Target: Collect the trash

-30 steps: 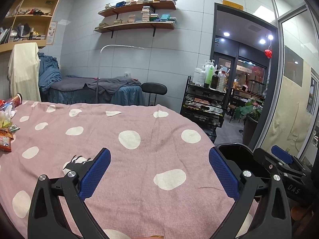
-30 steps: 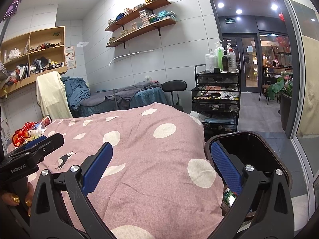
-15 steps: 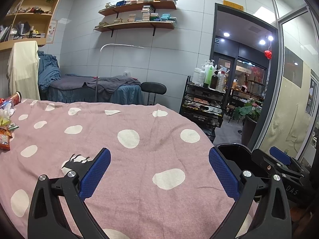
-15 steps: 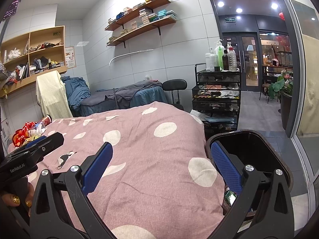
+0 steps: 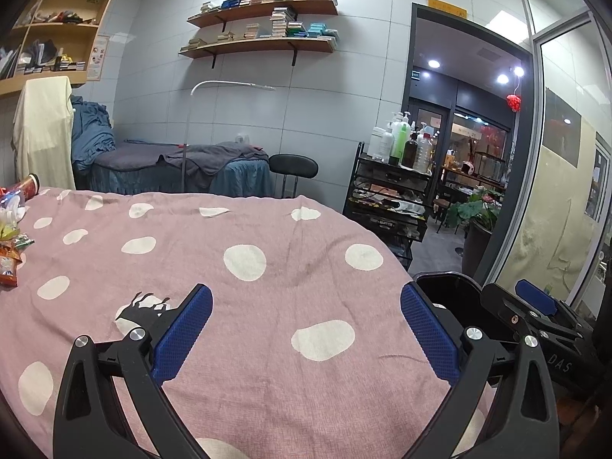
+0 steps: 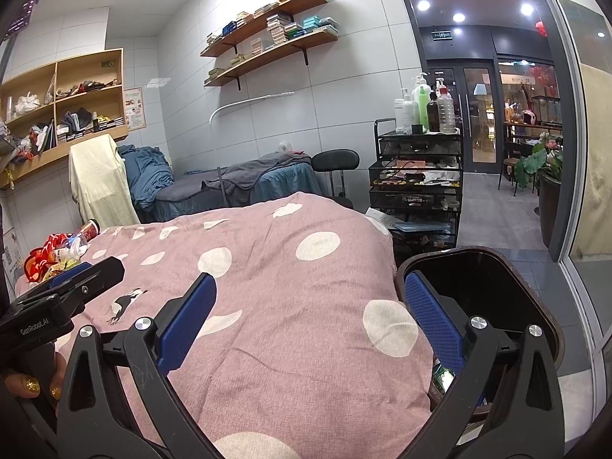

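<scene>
A heap of trash, wrappers and small bottles [image 6: 57, 254], lies at the far left of the pink dotted bedcover [image 6: 290, 306]; it also shows at the left edge of the left wrist view [image 5: 11, 244]. A black bin [image 6: 497, 287] stands off the bed's right side, with a green item inside; it also shows in the left wrist view [image 5: 455, 290]. My left gripper [image 5: 306, 329] is open and empty above the cover. My right gripper [image 6: 310, 325] is open and empty, its right finger over the bin's rim.
A black trolley with bottles [image 6: 417, 176] stands beyond the bed's far right corner. A stool [image 6: 334, 162] and a second bed [image 6: 244, 179] are behind. The left gripper's body [image 6: 57, 298] shows at the left of the right wrist view.
The left gripper has drifted slightly, so the trash heap sits a bit nearer the left edge of its view. The right gripper has barely moved. Both stay open.
</scene>
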Demonstrator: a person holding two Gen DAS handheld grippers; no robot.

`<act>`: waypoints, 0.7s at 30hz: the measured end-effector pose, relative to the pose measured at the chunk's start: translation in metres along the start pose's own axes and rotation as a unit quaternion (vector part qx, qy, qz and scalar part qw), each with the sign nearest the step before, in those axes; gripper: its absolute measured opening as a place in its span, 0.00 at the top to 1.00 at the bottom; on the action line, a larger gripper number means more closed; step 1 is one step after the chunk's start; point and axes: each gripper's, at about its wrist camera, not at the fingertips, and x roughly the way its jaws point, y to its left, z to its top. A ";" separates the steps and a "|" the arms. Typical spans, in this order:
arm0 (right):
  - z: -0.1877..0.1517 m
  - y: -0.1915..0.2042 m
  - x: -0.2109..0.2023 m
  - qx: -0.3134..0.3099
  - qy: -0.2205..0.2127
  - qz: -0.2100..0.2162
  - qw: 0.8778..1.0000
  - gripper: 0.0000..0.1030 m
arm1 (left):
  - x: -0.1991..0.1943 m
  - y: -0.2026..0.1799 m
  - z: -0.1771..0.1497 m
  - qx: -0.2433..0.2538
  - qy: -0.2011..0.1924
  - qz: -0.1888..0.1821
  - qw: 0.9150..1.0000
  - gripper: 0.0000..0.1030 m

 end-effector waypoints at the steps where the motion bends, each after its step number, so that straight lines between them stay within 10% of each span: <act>1: -0.001 0.002 -0.001 -0.001 0.000 0.000 1.000 0.05 | 0.000 0.000 0.000 -0.001 0.000 0.000 1.000 0.05; 21: -0.008 0.009 0.001 0.003 0.008 0.001 1.000 0.05 | 0.000 -0.003 -0.001 0.012 -0.001 0.016 1.000 0.05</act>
